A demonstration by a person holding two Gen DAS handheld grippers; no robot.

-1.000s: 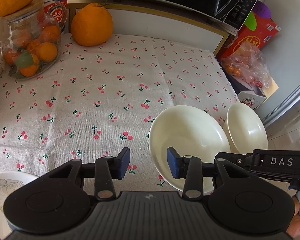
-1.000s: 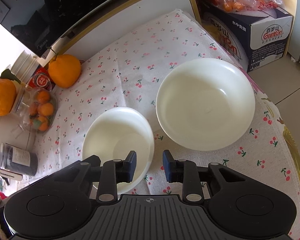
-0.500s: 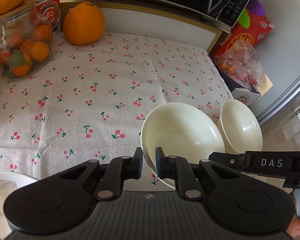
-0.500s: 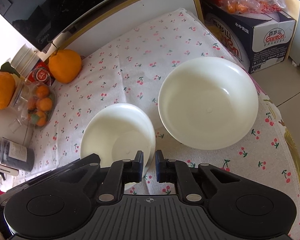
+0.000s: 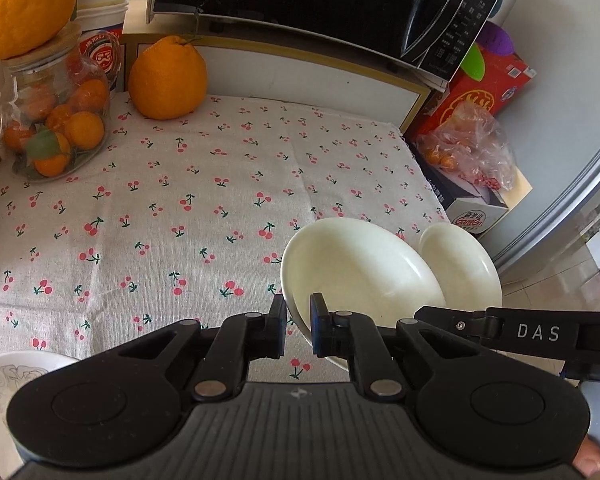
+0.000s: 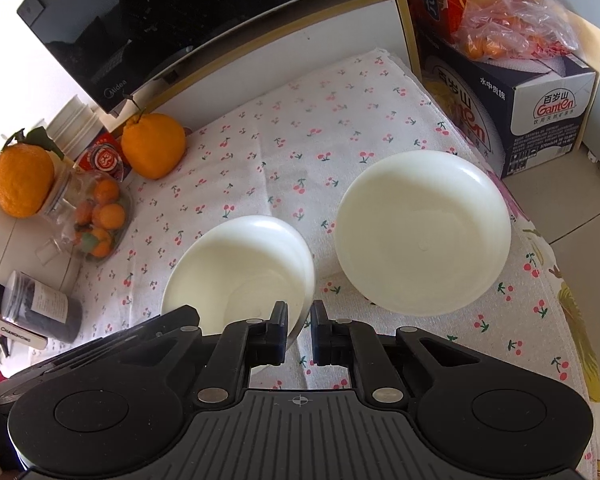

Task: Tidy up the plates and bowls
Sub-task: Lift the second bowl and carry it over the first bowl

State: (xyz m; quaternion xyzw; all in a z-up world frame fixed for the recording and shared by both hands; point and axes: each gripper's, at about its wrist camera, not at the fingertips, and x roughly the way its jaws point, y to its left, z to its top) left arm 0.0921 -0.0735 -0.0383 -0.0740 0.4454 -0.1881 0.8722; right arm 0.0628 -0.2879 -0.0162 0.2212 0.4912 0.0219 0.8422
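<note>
A deep white bowl (image 5: 360,272) (image 6: 240,268) sits near the front right of the cherry-print tablecloth (image 5: 180,200). My left gripper (image 5: 298,322) is shut on its left rim, which runs up between the two pads. My right gripper (image 6: 300,322) is shut on the opposite rim of the same bowl. The right gripper's black body (image 5: 536,332) reaches in from the right in the left wrist view. A wider, shallow white plate (image 6: 424,232) (image 5: 460,268) lies just right of the bowl, close to the table's right edge, with nothing touching it.
A large orange (image 5: 166,78), a glass jar of small oranges (image 5: 56,128) and a microwave (image 5: 320,0) line the back. A patterned white bowl (image 5: 4,380) sits front left and a dark tin (image 6: 40,308) lies beside the cloth. Boxes (image 6: 520,96) stand beyond the right edge.
Both grippers' jaws stood open a second ago, and each has closed onto a rim of the deep bowl. The hands have barely shifted.
</note>
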